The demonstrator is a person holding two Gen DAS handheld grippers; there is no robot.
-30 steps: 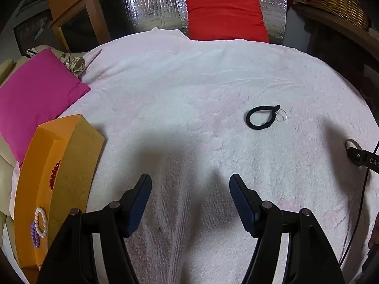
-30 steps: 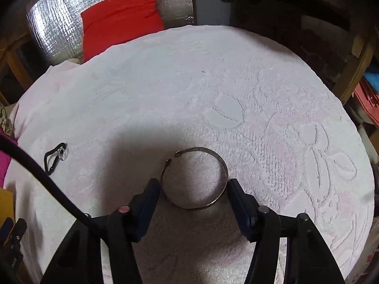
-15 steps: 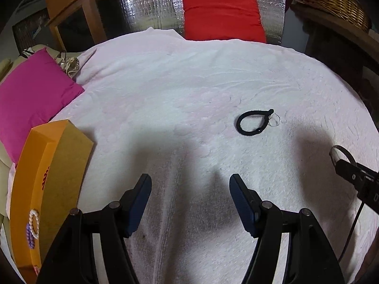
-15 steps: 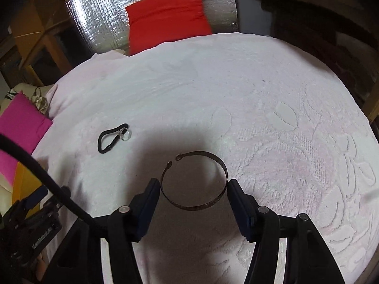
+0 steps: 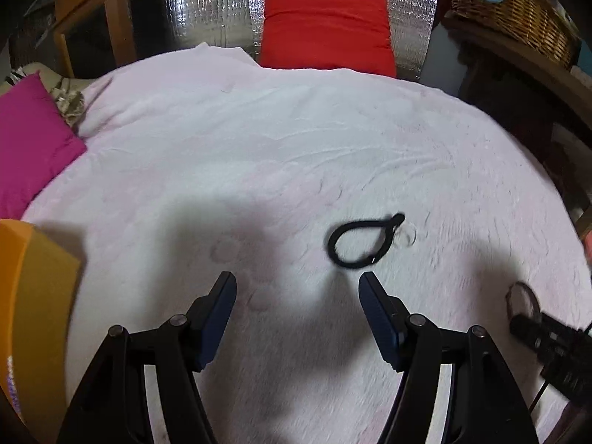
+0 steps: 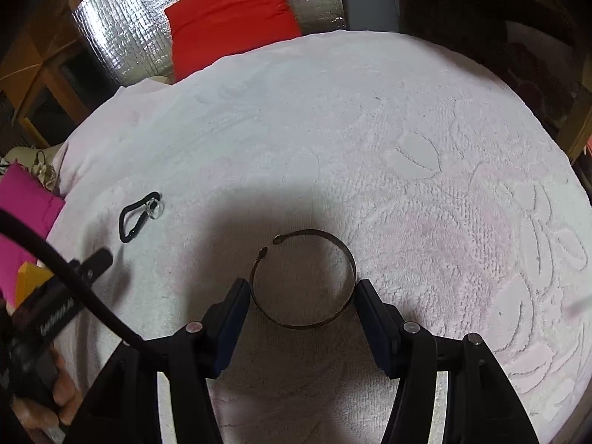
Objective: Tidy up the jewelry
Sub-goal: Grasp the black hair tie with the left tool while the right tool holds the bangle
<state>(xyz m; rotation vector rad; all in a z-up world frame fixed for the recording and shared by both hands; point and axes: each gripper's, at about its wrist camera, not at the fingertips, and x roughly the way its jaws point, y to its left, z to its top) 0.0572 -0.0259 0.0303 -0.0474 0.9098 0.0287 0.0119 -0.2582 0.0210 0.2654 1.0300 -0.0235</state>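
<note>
On the white towel: a dark bangle and a black cord loop, both lying flat and well apart.
Towel (image 6: 370,148): white, with raised flower shapes; it fills most of both views.
Right gripper (image 6: 301,292): low centre of the right wrist view, pointing down at the towel; its fingers pinch the bangle from both sides.
Bangle (image 6: 347,259): thin dark metal, open-ended, the gap toward the upper left; in the left wrist view it shows at the right edge.
Left gripper (image 5: 298,288): low centre of the left wrist view; fingers spread with only towel between them.
Cord loop (image 5: 360,242): black, with a small clear ring at its right end, just above and right of the left fingertips, not touched; slightly blurred.
Box (image 5: 33,296): orange, at the left edge of the left wrist view; beads barely show at its lower edge.
Cushions: red (image 5: 325,29) at top centre, against silver foil; pink (image 5: 29,148) at upper left.
Hand (image 6: 48,399): lower left of the right wrist view, wrapped around the left gripper's handle.
</note>
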